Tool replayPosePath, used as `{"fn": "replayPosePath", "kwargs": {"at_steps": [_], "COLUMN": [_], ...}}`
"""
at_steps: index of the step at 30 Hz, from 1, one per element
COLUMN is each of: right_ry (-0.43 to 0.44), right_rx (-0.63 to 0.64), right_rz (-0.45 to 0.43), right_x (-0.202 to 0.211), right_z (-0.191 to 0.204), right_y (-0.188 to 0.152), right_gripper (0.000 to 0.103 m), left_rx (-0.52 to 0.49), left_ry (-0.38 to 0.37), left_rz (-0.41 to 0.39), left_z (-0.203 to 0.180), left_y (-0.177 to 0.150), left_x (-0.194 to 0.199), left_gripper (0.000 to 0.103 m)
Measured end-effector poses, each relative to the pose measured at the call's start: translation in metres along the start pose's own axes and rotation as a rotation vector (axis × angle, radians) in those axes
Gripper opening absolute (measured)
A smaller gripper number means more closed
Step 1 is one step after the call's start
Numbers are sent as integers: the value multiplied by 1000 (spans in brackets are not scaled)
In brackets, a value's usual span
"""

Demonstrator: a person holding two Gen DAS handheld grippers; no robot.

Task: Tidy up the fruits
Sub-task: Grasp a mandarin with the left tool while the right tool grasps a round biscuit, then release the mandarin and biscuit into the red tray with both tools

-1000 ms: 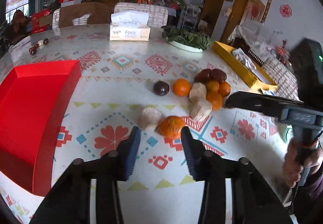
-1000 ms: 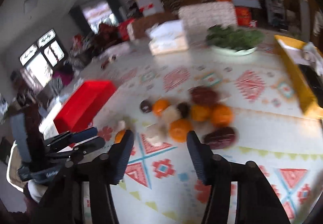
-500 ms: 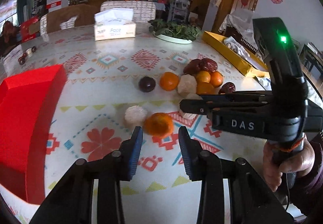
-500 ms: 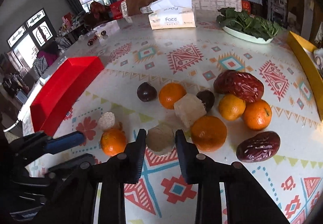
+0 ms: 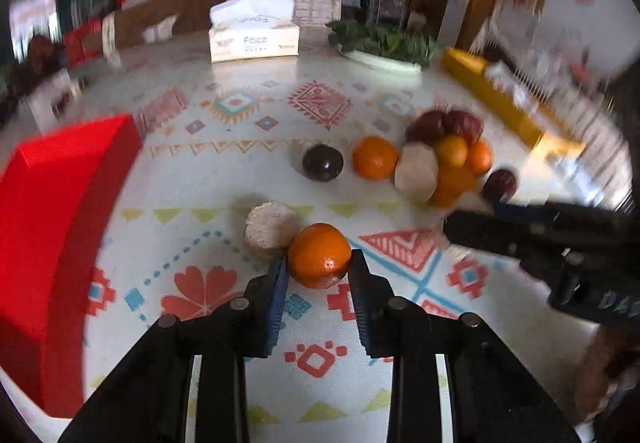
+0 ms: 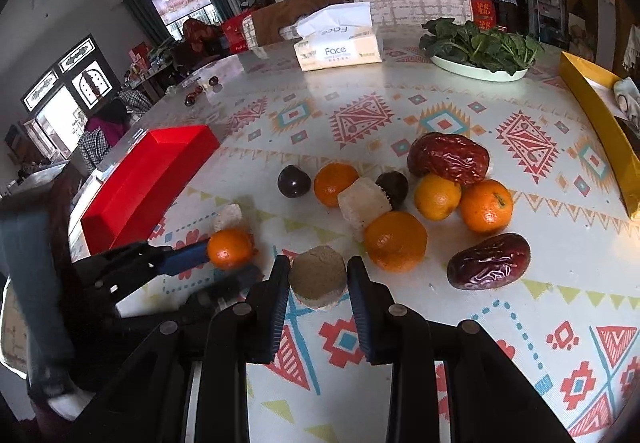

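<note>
Left tongs closing on a small orange, pads at both flanks. Right tongs pinching a pale round cut piece low on the counter. Just beyond left tongs, touching the orange: a second pale piece. Ahead of right tongs: remaining fruit cluster of oranges, dates, dark plums. Off to left tongs' left: red box, presumably the destination. For a sound lift: pads centred on widest girth, firm contact before rising, straight rise clear of neighbours. Farther ahead: tissue box marked "Face"; across right tongs' body, part-lettering "DA".
</note>
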State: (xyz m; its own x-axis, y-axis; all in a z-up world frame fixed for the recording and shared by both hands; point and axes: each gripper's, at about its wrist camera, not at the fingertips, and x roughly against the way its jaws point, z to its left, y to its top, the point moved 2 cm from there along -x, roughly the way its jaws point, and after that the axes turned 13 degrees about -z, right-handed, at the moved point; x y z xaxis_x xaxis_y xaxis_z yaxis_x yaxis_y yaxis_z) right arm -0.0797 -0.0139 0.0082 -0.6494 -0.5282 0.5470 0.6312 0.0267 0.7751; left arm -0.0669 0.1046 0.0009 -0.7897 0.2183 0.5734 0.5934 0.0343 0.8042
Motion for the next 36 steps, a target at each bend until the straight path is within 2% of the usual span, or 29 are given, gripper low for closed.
{"fn": "replayPosePath", "kwargs": {"at_steps": [5, 7, 10, 14, 20, 24, 29, 32, 34, 36], "right_ry": [19, 38, 80, 183, 333, 377, 367, 360, 355, 365], "right_rx": [9, 31, 60, 82, 125, 182, 236, 243, 242, 234], "right_rz": [-9, -21, -21, 10, 69, 106, 165, 184, 178, 176], "right_x": [5, 6, 3, -17, -62, -87, -123, -136, -141, -141], "right_z": [10, 20, 41, 83, 161, 207, 239, 247, 249, 250], "right_y": [3, 6, 12, 20, 27, 25, 14, 9, 9, 8], "right_gripper": [32, 32, 32, 32, 32, 32, 32, 32, 32, 40], "left_rx": [138, 190, 242, 307, 384, 441, 458, 473, 482, 493], "left_ry": [-23, -5, 69, 211, 345, 361, 347, 340, 340, 340], "left_rz": [-77, -132, -191, -244, -236, -220, -221, -237, -255, -279], "left_z": [28, 49, 83, 140, 204, 228, 240, 243, 244, 245], "left_y": [5, 12, 21, 19, 6, -1, -8, -9, -10, -9], "left_x": [32, 54, 81, 110, 122, 117, 118, 121, 125, 130], "left_gripper": [29, 29, 29, 30, 30, 30, 30, 36, 48, 57]}}
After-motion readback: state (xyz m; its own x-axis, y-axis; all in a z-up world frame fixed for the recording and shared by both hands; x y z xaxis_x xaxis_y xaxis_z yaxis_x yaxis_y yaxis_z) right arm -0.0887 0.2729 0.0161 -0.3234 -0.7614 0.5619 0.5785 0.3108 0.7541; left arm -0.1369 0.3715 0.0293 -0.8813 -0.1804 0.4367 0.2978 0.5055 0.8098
